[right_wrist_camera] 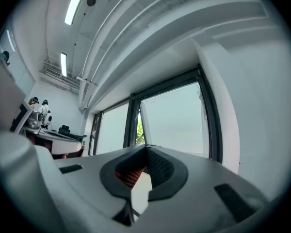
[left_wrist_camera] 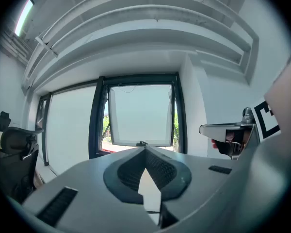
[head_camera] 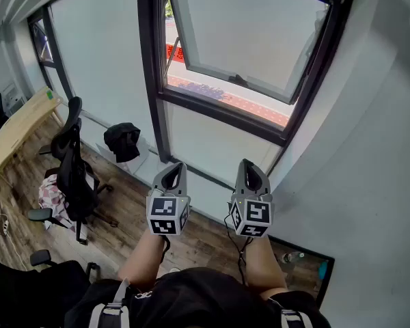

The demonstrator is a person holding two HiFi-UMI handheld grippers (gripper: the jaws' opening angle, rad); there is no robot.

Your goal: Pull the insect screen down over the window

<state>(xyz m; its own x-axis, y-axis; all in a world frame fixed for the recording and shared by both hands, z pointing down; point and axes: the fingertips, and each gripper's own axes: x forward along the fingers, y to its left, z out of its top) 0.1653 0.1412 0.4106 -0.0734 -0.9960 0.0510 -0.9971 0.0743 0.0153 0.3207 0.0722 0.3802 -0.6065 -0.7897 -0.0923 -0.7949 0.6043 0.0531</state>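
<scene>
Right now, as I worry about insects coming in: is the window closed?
No, the window pane is swung outward, and the ground outside shows through the gap under it.

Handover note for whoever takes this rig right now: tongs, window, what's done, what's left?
Left tongs: shut, empty, held level, touching nothing.
Right tongs: shut, empty, level beside the left.
Window: sash tilted open outward; no insect screen shows across the opening, and its pull bar cannot be made out.
Done: nothing visible on the screen yet.
Left: find the screen's bar, probably up at the frame's top, grip it, draw it down.
</scene>
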